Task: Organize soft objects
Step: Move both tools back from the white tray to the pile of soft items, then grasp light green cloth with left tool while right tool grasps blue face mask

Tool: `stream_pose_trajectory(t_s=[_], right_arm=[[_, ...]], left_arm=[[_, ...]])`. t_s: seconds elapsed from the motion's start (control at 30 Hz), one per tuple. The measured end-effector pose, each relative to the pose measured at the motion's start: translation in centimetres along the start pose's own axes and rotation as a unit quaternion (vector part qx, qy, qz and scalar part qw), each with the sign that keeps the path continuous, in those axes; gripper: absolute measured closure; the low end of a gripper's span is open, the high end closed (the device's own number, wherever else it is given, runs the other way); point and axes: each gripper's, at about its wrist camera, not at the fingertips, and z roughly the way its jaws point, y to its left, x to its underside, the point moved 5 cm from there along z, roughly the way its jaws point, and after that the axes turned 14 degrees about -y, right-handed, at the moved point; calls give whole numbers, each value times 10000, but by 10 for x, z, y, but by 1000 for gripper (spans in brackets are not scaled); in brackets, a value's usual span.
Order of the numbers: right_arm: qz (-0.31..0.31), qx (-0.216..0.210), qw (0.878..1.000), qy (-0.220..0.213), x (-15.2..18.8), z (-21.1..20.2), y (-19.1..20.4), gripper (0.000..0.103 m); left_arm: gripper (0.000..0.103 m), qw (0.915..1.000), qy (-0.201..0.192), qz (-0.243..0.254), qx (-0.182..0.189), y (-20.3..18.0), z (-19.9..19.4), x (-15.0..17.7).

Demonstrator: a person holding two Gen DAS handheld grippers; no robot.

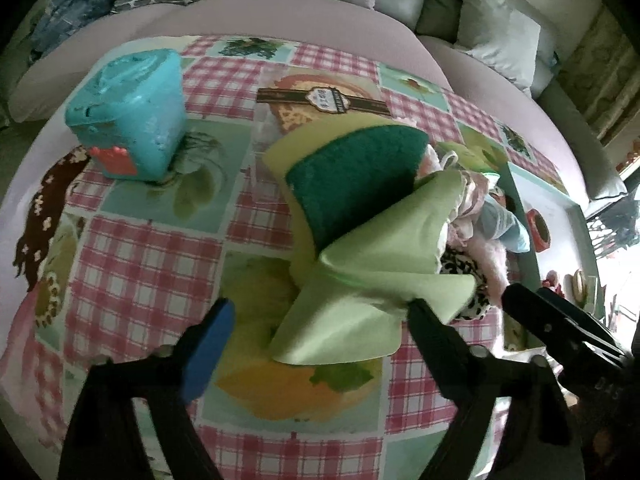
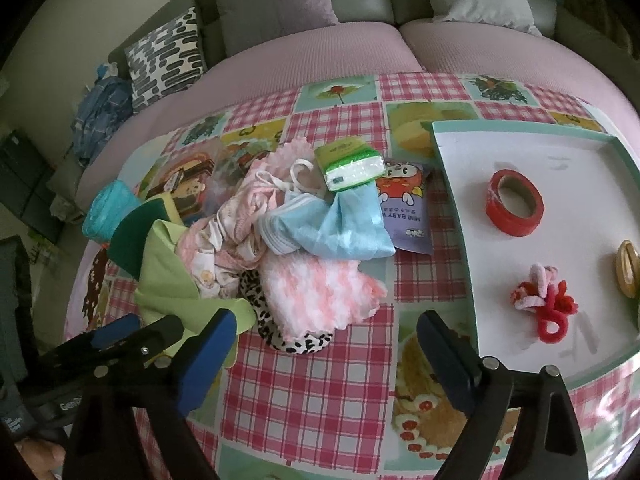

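Observation:
A pile of soft things lies on the checked tablecloth: a light green cloth (image 1: 372, 256), a yellow sponge with a dark green face (image 1: 352, 184), pink fluffy cloths (image 2: 316, 288), a blue cloth (image 2: 344, 228), a leopard-print piece (image 2: 296, 342) and a tissue pack (image 2: 348, 164). My left gripper (image 1: 320, 320) is open, its fingers either side of the green cloth's near corner. My right gripper (image 2: 326, 338) is open and empty, just in front of the pink fluffy cloth. The left gripper's fingers (image 2: 132, 340) show at the left of the right wrist view.
A white tray with a teal rim (image 2: 452, 184) at the right holds a red tape roll (image 2: 514, 208), a pipe-cleaner knot (image 2: 548, 300) and a gold tape roll (image 2: 628, 268). A teal box (image 1: 128, 112) stands at the left. A purple wipes pack (image 2: 408, 216) lies beside the tray. A sofa is behind.

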Motion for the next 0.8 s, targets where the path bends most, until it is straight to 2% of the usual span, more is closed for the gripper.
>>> stream_pose_trajectory(t_s=[0.07, 0.13, 0.2, 0.33, 0.43, 0.6, 0.8], right_arm=[[-13, -14, 10000, -11, -1, 1, 1, 10], [-21, -30, 10000, -29, -2, 1, 2, 10], [-25, -34, 10000, -63, -4, 2, 3, 10], [-55, -14, 9998, -167, -11, 3, 1, 15], [-26, -10, 9997, -253, -17, 4, -1, 18], [-40, 45, 9993, -360, -24, 7, -5, 21], [-42, -25, 9989, -463, -31, 11, -2, 28]], left_arm=[[23, 9999, 38, -18, 96, -1, 2, 0], [39, 9999, 55, -12, 124, -2, 4, 0], [45, 9998, 61, 1, 175, -4, 4, 0], [70, 9997, 117, 41, 218, -8, 5, 1], [82, 9997, 111, 11, 213, -5, 1, 2], [92, 9997, 92, -26, 231, -2, 0, 0], [95, 9996, 68, 47, 285, -4, 1, -1]])
